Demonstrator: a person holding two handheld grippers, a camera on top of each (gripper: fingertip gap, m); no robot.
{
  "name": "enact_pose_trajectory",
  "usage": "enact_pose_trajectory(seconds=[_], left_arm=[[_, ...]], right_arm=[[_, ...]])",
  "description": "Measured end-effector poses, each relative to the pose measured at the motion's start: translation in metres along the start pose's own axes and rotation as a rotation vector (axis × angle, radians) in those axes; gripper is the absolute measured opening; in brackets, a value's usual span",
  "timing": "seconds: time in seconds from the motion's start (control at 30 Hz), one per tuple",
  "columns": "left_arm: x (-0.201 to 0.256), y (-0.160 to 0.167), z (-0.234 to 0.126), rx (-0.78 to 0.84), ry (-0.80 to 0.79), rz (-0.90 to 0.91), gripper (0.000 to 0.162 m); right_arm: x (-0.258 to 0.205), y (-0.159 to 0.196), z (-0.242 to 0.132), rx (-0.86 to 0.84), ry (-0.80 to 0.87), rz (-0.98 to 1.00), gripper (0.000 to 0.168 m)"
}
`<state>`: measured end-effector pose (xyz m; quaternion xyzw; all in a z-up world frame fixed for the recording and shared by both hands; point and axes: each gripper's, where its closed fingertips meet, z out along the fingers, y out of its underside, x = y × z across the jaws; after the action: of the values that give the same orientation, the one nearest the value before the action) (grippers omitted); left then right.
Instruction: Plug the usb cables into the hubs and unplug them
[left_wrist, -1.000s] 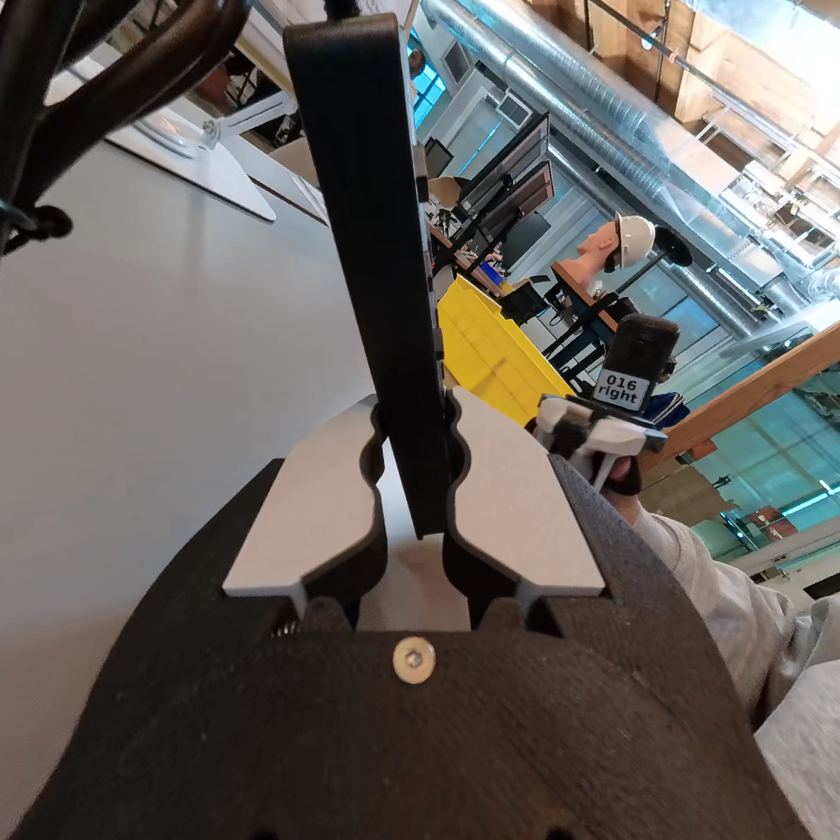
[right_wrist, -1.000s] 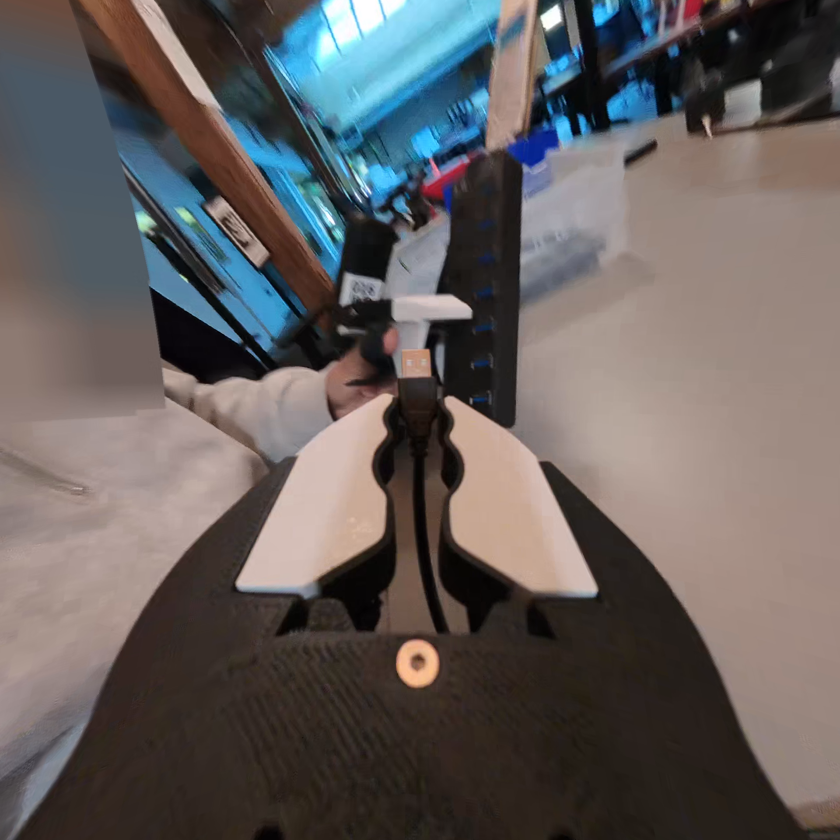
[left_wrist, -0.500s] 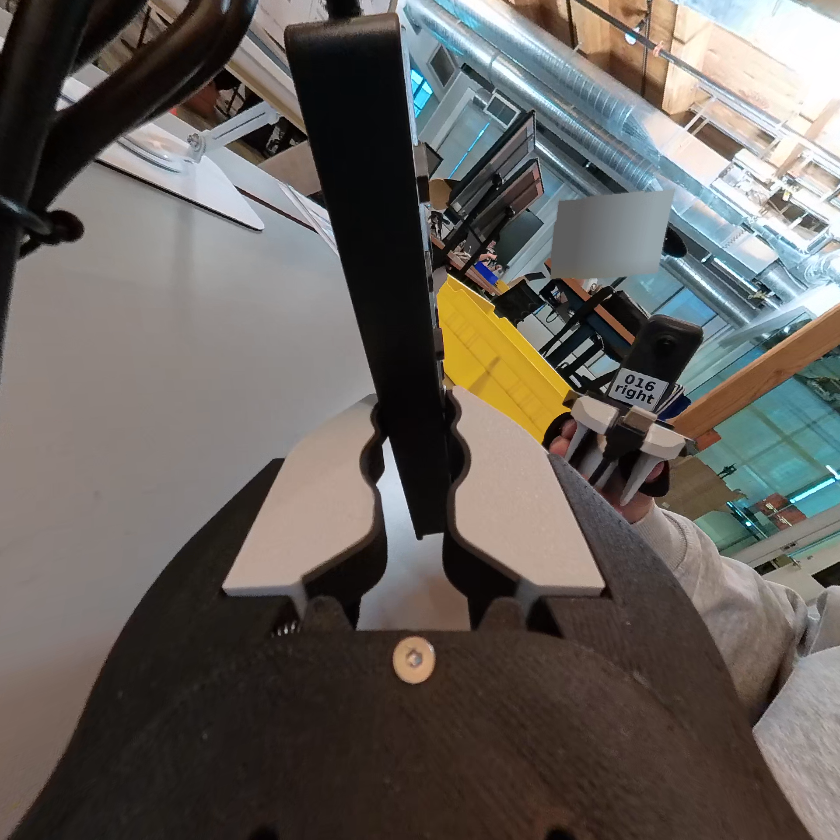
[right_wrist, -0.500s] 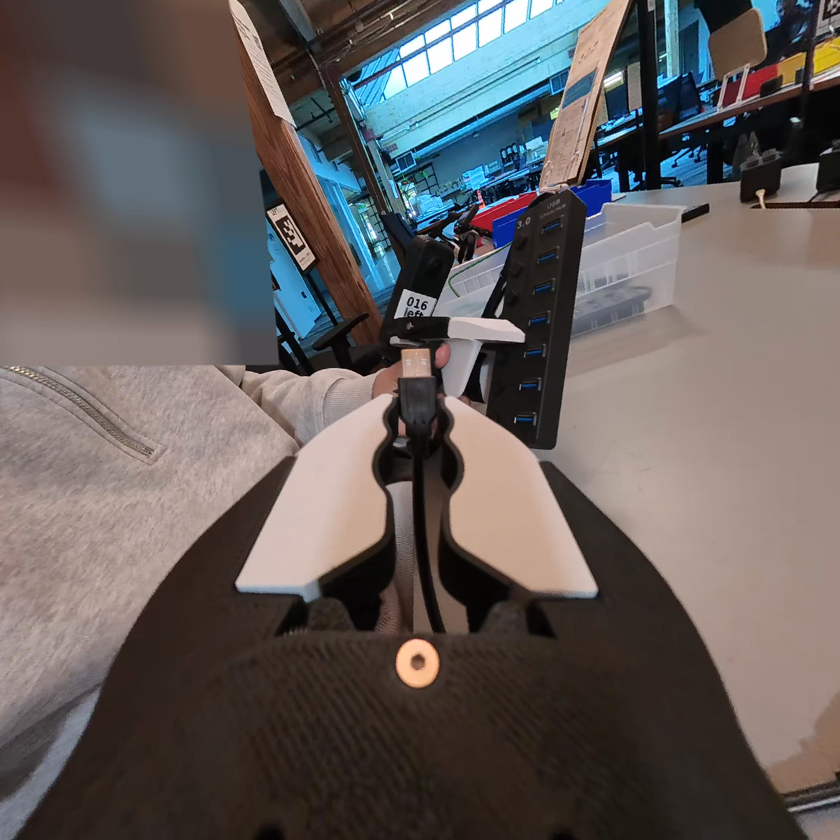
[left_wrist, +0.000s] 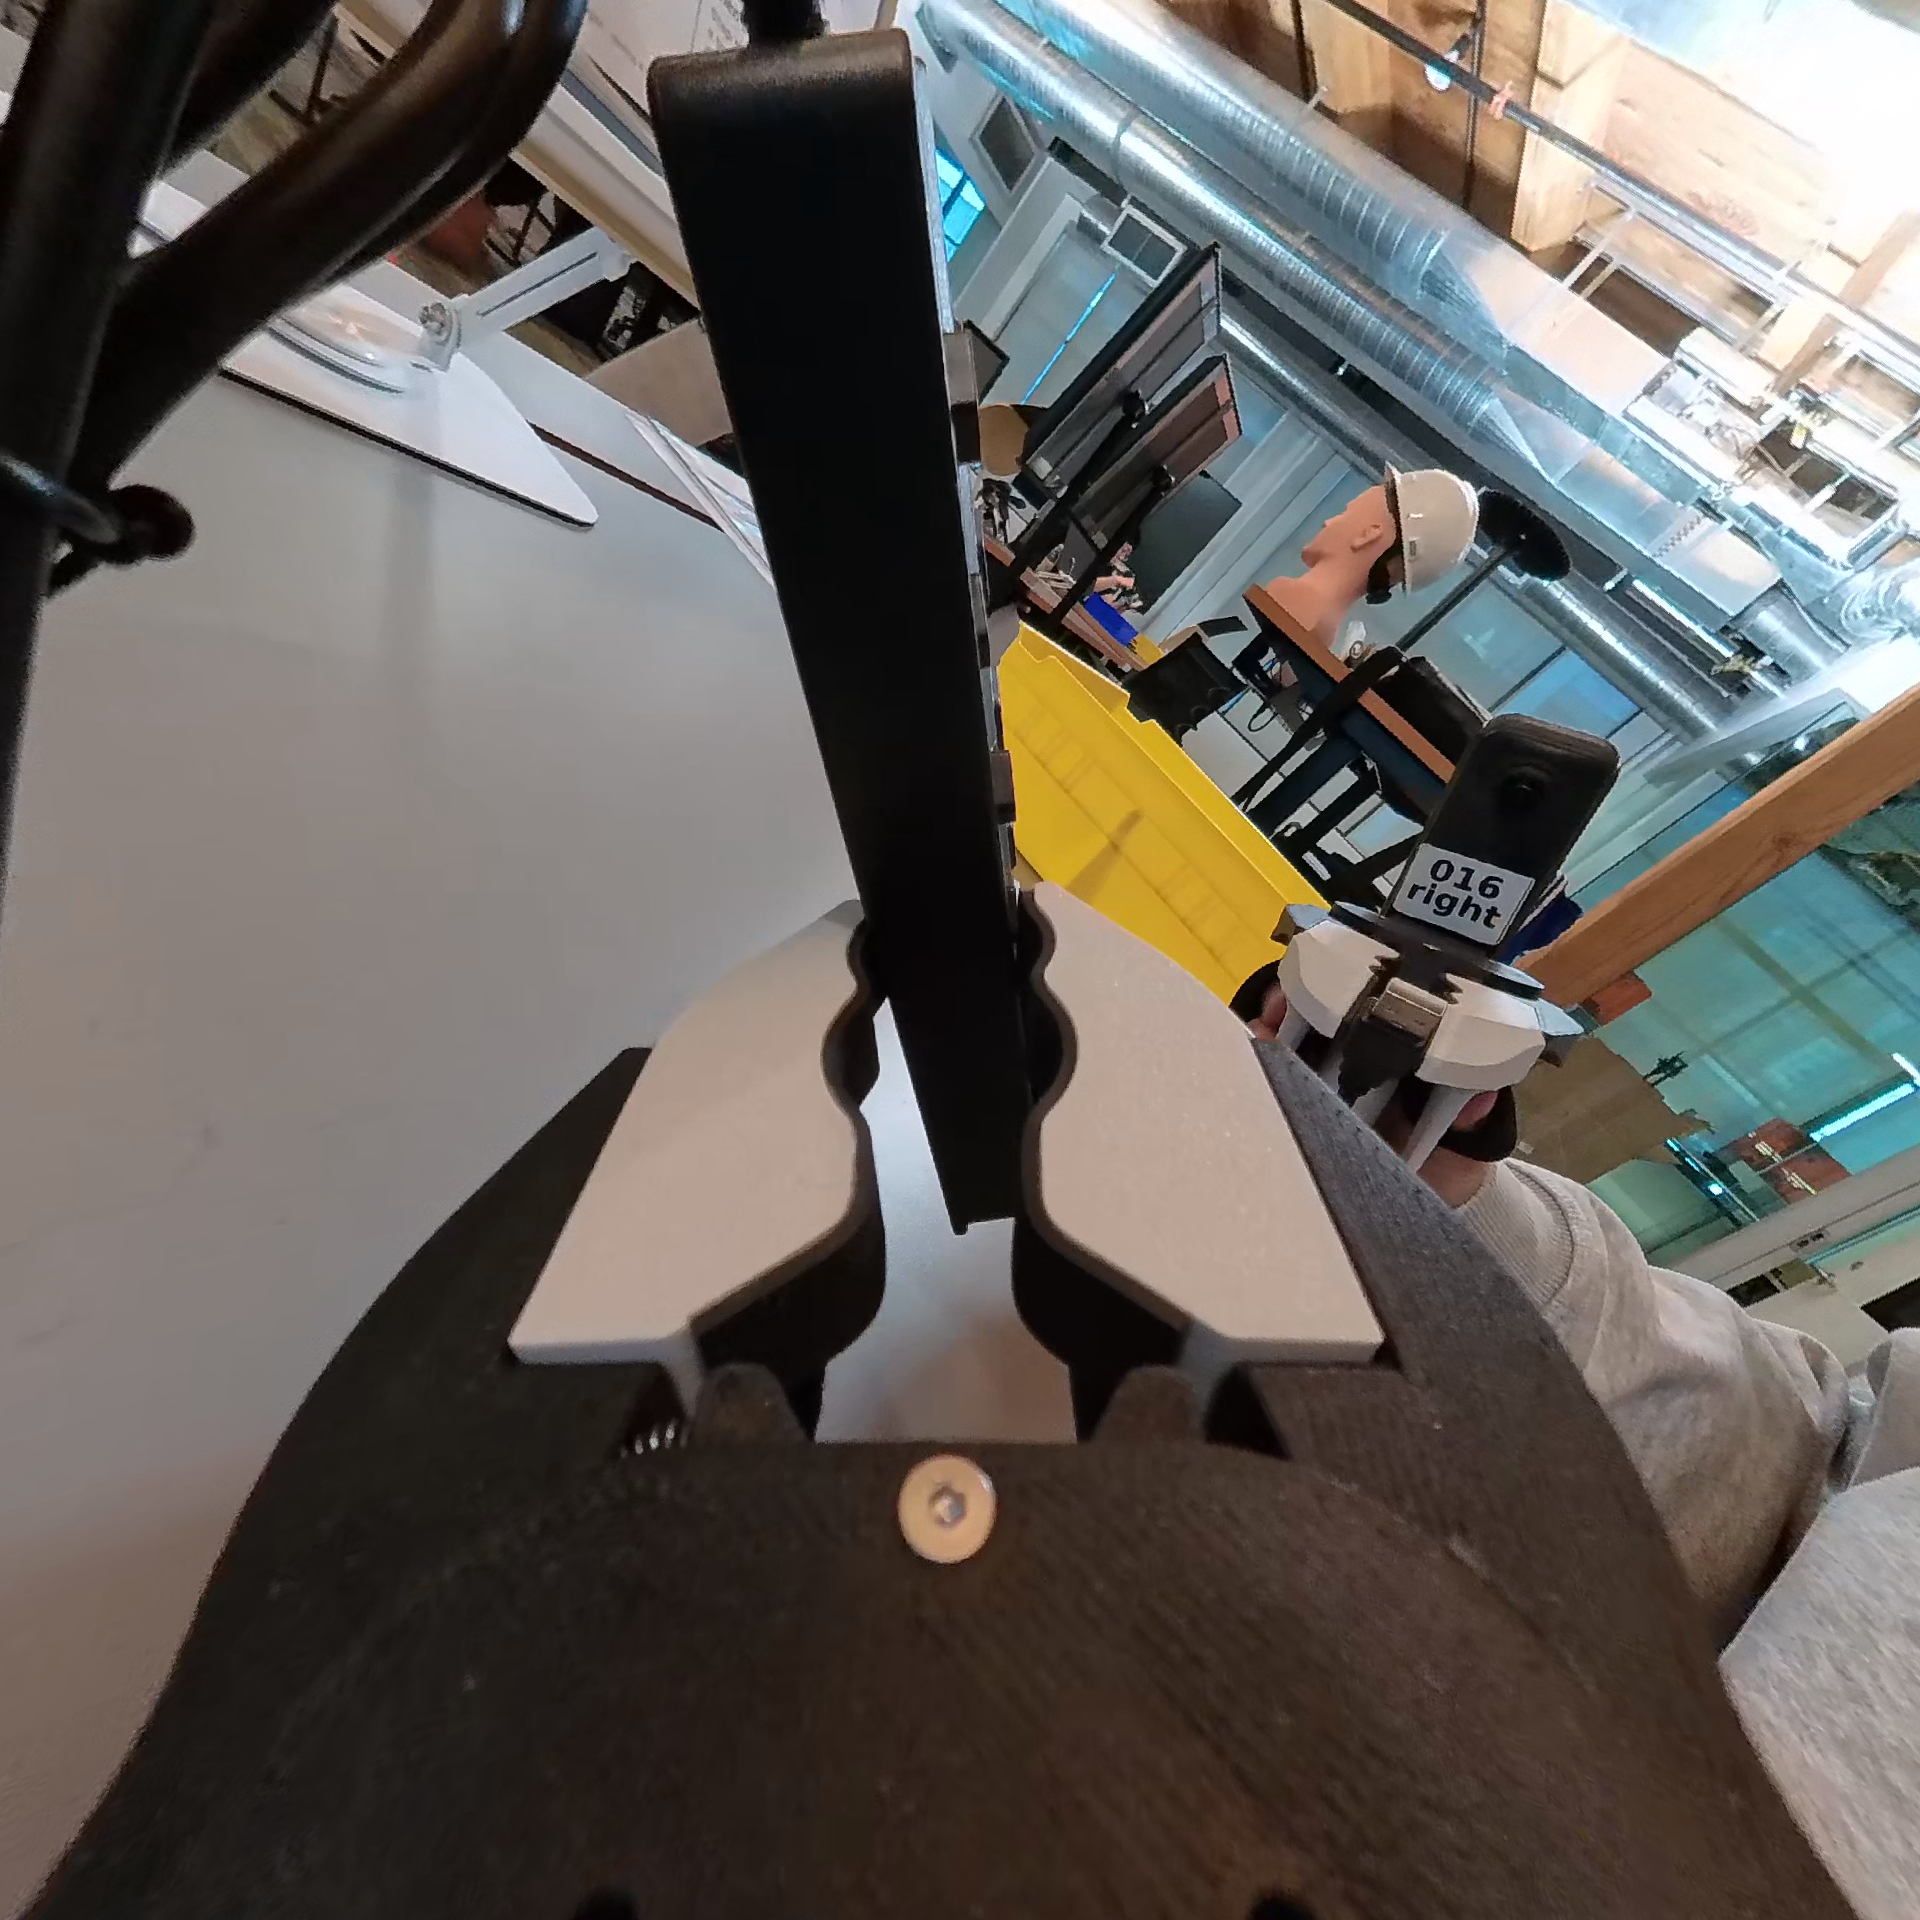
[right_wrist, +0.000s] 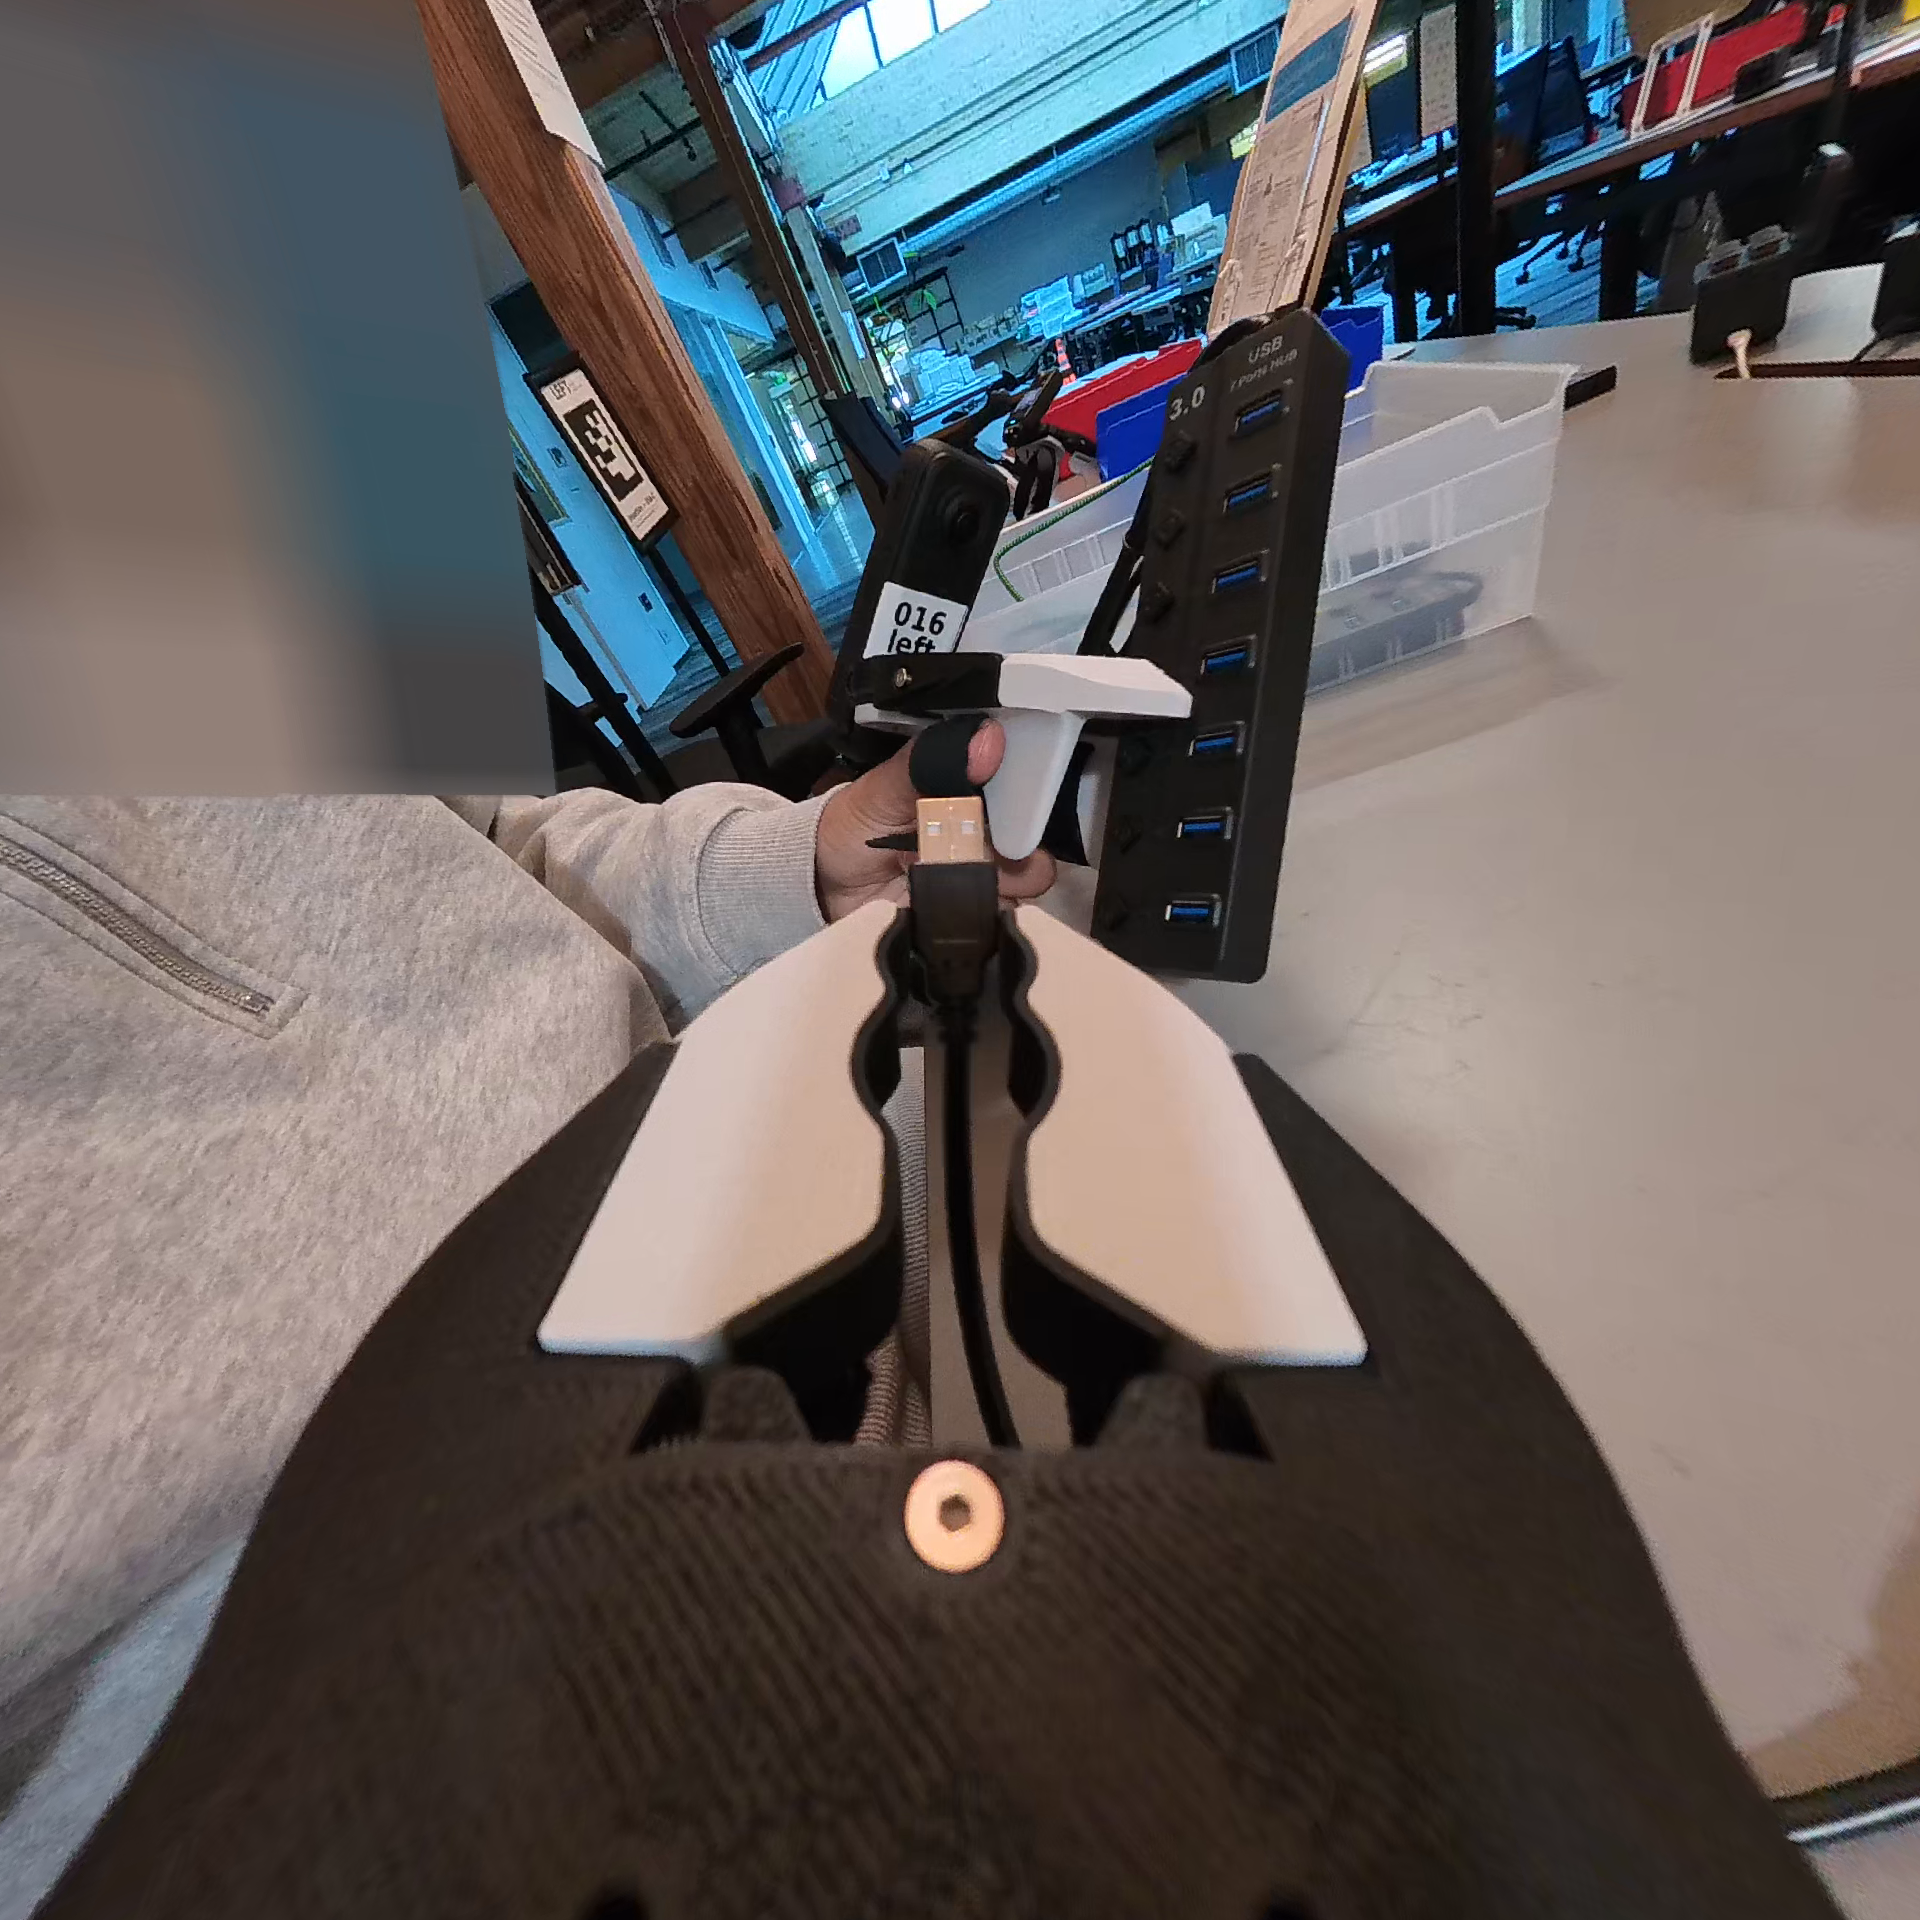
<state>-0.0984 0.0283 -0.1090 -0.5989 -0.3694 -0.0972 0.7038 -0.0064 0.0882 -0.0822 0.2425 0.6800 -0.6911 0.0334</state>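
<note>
In the left wrist view our left gripper (left_wrist: 945, 935) has its jaws clenched on the lower end of the black hub (left_wrist: 831, 520), which rises as a tall slab from frame centre to the top edge, tilted a little to the left, its plain back and thin edge toward the camera. Black cords (left_wrist: 135, 208) loop down the upper left corner, above the pale bench (left_wrist: 364, 831) that fills the left half. At right centre of that frame we see our right gripper (left_wrist: 1403, 1013) end-on, with the plug's metal tip showing between its white fingers (left_wrist: 1320, 961), a camera with a label above it, a grey sleeve (left_wrist: 1662, 1299) trailing to the lower right, and a yellow bin (left_wrist: 1122, 810) behind. In the right wrist view the right gripper (right_wrist: 951, 914) grasps the black body of the usb plug (right_wrist: 951, 862), whose gold tip points up at frame centre, clear of the hub; its cable (right_wrist: 966, 1247) runs back down between the jaws. Just right of the plug, the hub (right_wrist: 1226, 665) stands leaning on the bench (right_wrist: 1558, 1039) with its lower end touching the surface, a column of blue ports and small switches facing us, all ports visibly unoccupied. The left gripper (right_wrist: 1081, 707) pinches the hub near mid-height from the left, held by a hand (right_wrist: 883, 842). A clear bin (right_wrist: 1455, 520) sits behind the hub at the upper right, and a wooden post (right_wrist: 623, 312) slants through the upper left.
</note>
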Motion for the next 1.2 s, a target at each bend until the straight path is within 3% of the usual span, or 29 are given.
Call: enact_pose_trajectory(seconds=[1.2], left_arm=[[0.003,0.000,0.000,0.006,0.002,0.026,0.026]], right_arm=[[0.010,0.003,0.003,0.000,0.048,0.066,0.016]])
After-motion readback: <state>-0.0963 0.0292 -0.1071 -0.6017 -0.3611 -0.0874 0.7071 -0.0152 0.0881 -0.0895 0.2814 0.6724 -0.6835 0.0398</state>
